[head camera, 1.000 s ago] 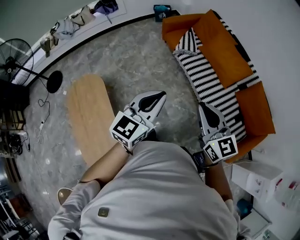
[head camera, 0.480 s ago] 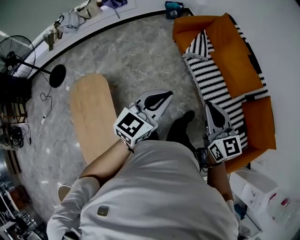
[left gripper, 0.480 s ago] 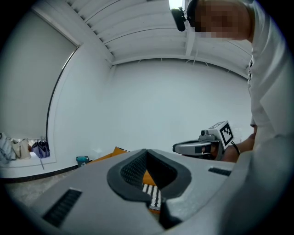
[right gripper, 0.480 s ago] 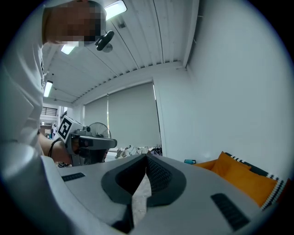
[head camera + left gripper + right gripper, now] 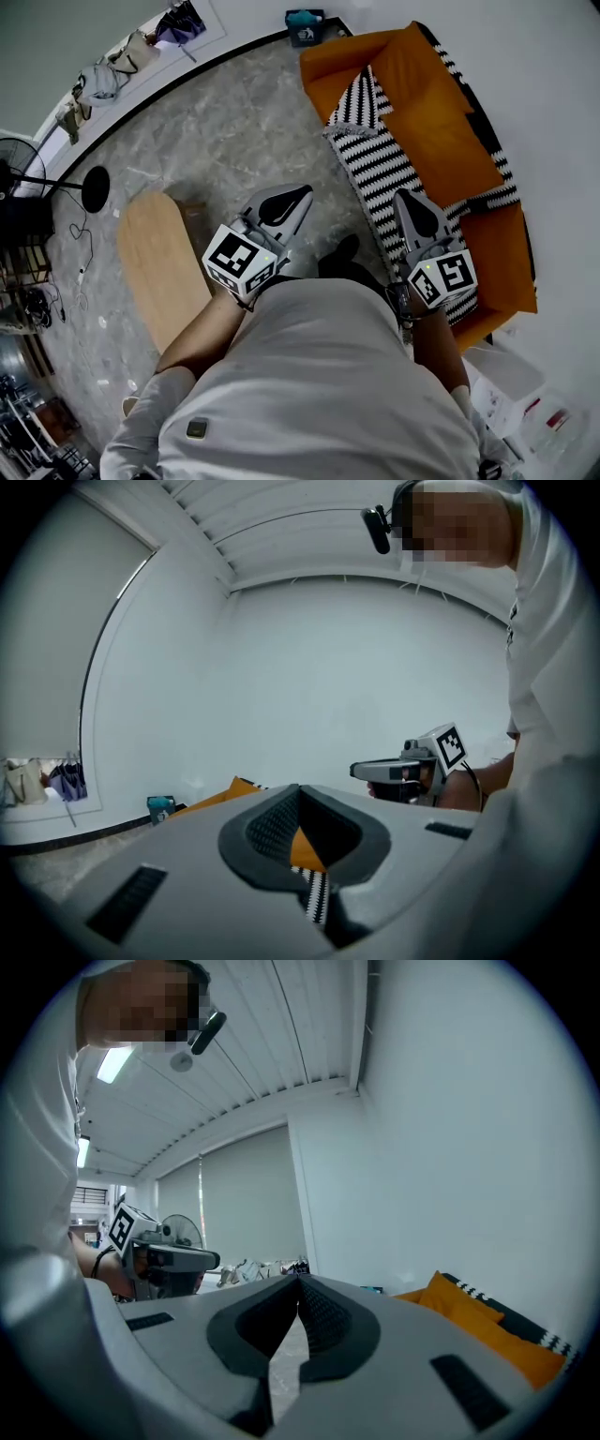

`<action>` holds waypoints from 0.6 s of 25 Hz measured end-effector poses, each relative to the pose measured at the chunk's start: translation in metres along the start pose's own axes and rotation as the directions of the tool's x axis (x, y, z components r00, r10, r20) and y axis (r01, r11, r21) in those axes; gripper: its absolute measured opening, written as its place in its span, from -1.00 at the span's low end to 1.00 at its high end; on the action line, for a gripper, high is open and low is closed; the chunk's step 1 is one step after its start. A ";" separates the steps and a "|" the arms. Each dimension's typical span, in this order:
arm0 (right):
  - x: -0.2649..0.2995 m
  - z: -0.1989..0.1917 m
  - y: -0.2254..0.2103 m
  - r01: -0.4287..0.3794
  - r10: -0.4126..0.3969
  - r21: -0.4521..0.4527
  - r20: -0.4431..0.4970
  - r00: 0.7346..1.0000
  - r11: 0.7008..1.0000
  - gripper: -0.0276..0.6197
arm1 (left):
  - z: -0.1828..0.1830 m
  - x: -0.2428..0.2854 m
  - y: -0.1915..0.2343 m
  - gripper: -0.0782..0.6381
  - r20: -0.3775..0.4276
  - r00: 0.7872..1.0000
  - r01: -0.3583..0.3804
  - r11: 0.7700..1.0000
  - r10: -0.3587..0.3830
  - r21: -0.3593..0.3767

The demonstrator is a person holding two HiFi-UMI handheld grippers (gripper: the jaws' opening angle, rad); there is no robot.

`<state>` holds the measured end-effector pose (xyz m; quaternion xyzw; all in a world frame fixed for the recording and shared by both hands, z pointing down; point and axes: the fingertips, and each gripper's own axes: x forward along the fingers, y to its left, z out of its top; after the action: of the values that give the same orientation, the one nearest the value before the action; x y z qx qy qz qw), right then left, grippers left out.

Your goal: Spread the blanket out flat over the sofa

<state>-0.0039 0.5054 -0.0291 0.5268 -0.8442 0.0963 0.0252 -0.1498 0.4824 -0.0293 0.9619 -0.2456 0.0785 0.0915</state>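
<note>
As the left hand-held gripper (image 5: 305, 191) and right hand-held gripper (image 5: 405, 195) hovered closed, empty, the blanket (image 5: 389, 169) lay bunched on the sofa (image 5: 455, 141) at one o'clock; opening to grasp an edge seemed next.

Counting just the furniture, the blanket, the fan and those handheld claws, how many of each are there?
claws: 2, left claw and right claw
sofa: 1
striped blanket: 1
wooden table: 1
standing fan: 1
Total: 6

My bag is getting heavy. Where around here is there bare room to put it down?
The wooden table looks bare, as does the grey floor between it and the sofa. The sofa's seat is taken by the striped blanket.
</note>
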 end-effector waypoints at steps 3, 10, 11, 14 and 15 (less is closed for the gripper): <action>0.003 0.006 -0.052 0.003 -0.003 -0.002 -0.010 1.000 1.000 -0.83 | 0.010 0.043 0.007 -0.76 -0.004 1.000 -0.014 1.000 0.014 0.001; 0.028 0.005 -0.133 0.033 -0.032 0.034 -0.027 0.999 0.999 -0.83 | 0.013 0.110 0.030 -0.76 -0.037 0.999 -0.013 1.000 0.013 -0.005; 0.032 0.004 -0.141 0.040 -0.038 0.042 -0.030 0.999 0.998 -0.83 | 0.014 0.117 0.036 -0.76 -0.039 0.999 -0.011 1.000 0.011 -0.007; 0.047 0.001 -0.161 0.066 -0.064 0.058 -0.041 0.997 0.996 -0.83 | 0.017 0.136 0.054 -0.76 -0.043 0.999 0.004 1.000 -0.004 -0.011; 0.053 0.001 -0.167 0.078 -0.075 0.059 -0.046 0.996 0.995 -0.83 | 0.018 0.143 0.062 -0.76 -0.045 0.999 0.012 1.000 -0.012 -0.012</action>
<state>0.1218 0.3871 0.0001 0.5569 -0.8194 0.1323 0.0312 -0.0541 0.3602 -0.0099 0.9608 -0.2380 0.0983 0.1029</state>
